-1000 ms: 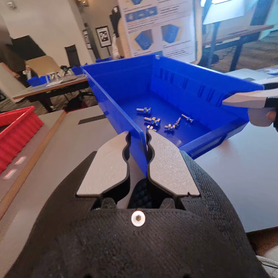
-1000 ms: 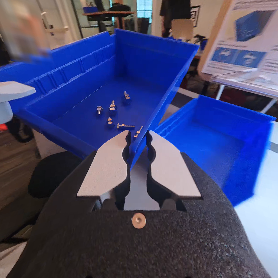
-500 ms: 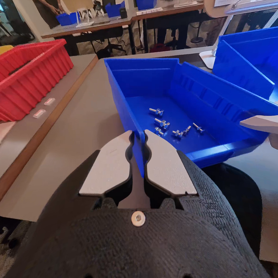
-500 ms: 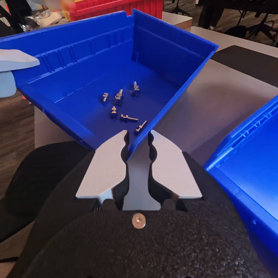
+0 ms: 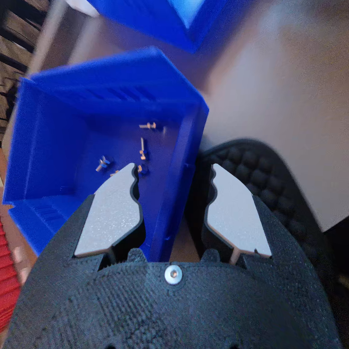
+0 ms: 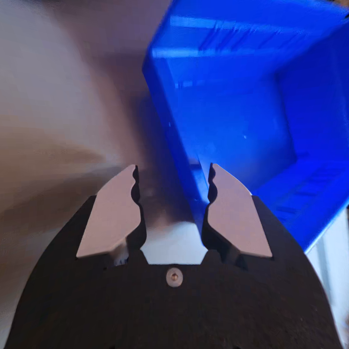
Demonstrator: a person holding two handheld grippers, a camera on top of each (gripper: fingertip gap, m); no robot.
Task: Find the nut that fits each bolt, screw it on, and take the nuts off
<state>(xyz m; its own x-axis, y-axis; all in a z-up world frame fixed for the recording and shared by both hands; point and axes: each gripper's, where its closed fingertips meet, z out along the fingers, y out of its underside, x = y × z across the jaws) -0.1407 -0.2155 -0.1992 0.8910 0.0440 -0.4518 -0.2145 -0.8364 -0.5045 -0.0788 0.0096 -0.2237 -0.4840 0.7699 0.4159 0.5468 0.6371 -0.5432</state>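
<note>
Between the spread fingers of my left gripper, the near side wall of a blue bin runs straight ahead, my left finger inside the bin and my right one outside it, neither touching the wall as far as I can tell. Just beyond my left fingertip, on the bin floor, lie the small bolts, some with nuts on, scattered and blurred. A black quilted pad sits to the right of the tongs on the grey table. My right gripper is likewise wide open and holds nothing; a second blue bin stands ahead and to its right, its wall edge near my right finger.
</note>
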